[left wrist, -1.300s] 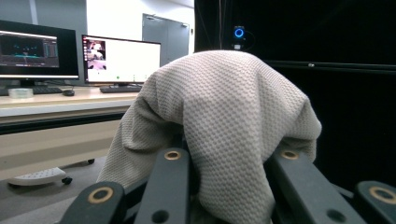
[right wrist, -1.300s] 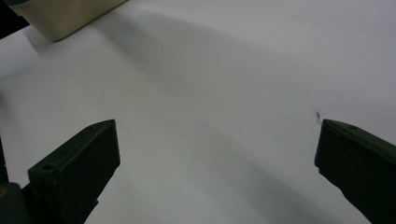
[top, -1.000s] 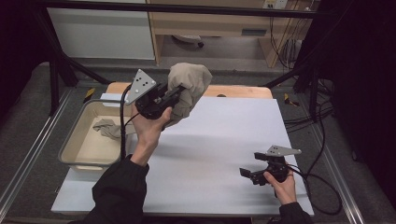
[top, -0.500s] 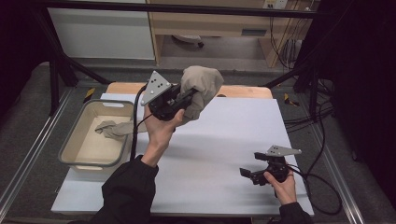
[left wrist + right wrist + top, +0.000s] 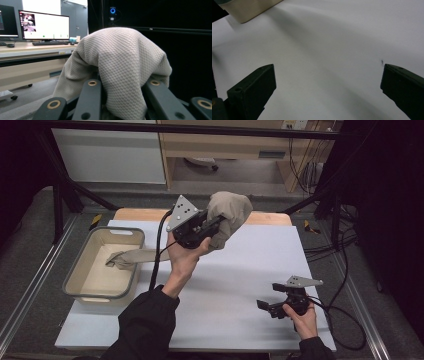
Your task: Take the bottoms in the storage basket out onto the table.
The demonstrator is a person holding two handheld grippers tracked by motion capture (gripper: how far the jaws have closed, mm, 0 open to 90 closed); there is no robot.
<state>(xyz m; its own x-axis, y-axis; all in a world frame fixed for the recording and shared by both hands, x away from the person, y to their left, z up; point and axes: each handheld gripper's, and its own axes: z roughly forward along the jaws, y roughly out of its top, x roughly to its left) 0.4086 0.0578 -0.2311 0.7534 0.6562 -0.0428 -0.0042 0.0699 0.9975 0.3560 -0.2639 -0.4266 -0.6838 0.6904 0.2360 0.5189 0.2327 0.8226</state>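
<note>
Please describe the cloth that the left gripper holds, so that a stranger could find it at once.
Above the far middle of the white table, the left gripper clamps a beige knitted cloth. It drapes over the jaws, lifted off the table, unlike the other cloth hanging out of the tub.

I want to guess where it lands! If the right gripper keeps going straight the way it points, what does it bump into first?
Probably the beige bin. The right gripper, jaws open, points left and low over the white table, with bare surface ahead until the bin. Depth is hard to judge.
</note>
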